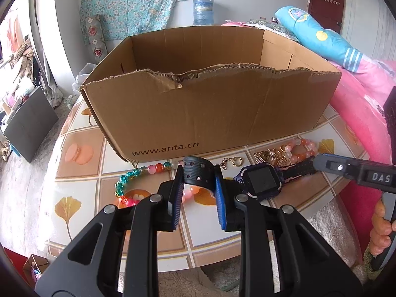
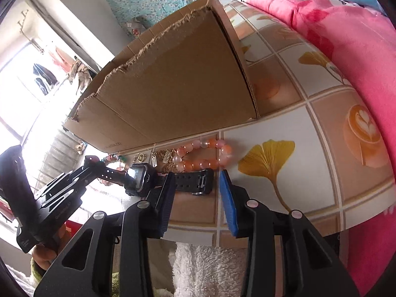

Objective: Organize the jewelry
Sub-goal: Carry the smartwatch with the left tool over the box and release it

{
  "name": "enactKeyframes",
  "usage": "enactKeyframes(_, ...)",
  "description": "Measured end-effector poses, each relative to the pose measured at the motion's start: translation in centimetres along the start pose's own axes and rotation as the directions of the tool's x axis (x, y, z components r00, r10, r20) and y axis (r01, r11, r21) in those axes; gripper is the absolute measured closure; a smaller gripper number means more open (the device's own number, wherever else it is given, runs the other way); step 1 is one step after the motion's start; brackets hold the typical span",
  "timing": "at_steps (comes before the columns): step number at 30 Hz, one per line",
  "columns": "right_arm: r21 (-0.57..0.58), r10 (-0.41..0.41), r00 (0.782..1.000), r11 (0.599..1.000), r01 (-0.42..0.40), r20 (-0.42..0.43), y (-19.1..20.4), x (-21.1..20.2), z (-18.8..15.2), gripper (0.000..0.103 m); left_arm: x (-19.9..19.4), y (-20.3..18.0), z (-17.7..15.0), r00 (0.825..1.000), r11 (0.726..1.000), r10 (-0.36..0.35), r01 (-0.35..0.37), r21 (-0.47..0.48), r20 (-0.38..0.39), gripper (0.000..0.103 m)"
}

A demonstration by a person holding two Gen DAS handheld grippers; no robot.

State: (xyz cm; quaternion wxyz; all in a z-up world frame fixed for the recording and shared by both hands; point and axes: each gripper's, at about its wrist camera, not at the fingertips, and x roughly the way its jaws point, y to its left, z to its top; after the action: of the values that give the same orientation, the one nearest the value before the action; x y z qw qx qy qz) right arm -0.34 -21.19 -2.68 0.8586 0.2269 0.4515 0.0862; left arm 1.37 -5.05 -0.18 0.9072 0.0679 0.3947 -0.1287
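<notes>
The left gripper (image 1: 198, 180) pinches one strap of the watch (image 1: 262, 180); the right gripper (image 2: 195, 180), spread, straddles the other end.

A water jug (image 1: 203, 12) stands beyond the table, a pink quilt (image 2: 346, 37) beside it.

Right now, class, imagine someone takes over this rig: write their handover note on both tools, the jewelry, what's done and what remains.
Left tool: shut on the dark watch's perforated strap.
Right tool: open, its pads either side of the watch's buckle end, nothing gripped.
Watch face, multicoloured bead bracelet, peach bead bracelet and gold trinkets lie on the tiled tabletop before the brown cardboard box.
Done: cannot tell, the box's inside is hidden.
Left: box all of it.
</notes>
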Motion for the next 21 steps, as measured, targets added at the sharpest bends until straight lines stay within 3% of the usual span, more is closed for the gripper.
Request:
enactKeyframes(5, 0.032, 0.013, 1.0, 0.999, -0.013, -0.001, 0.4, 0.7, 0.2, 0.069, -0.1, -0.5, -0.3, 1.0, 1.0, 0.012, -0.012, -0.001, 0.003, 0.081)
enactKeyframes(7, 0.099, 0.083, 0.996, 0.992, -0.084, 0.005, -0.2, 0.9, 0.4, 0.069, -0.2, -0.5, -0.4, 1.0, 1.0, 0.013, -0.013, -0.004, 0.002, 0.081)
enactKeyframes(11, 0.238, 0.262, 0.964, 0.935, -0.263, 0.037, -2.1, 1.1, 0.2, 0.074, -0.2, -0.3, -0.7, 1.0, 1.0, 0.013, -0.013, -0.006, -0.006, 0.081)
enactKeyframes(16, 0.236, 0.231, 0.973, 0.944, -0.232, 0.032, -1.5, 1.9, 0.4, 0.083, 0.1, -0.1, -0.6, 1.0, 1.0, 0.014, -0.014, -0.011, -0.019, 0.081)
enactKeyframes(18, 0.197, 0.194, 0.98, 0.96, -0.196, 0.03, -0.7, 1.9, 0.7, 0.096, 0.1, -0.1, -0.3, 1.0, 1.0, 0.013, -0.013, -0.012, -0.018, 0.081)
enactKeyframes(21, 0.129, 0.154, 0.988, 0.979, -0.156, 0.03, 1.1, 1.4, 1.1, 0.097, -0.4, 0.0, 0.1, 1.0, 1.0, -0.009, 0.009, -0.018, -0.016, 0.081)
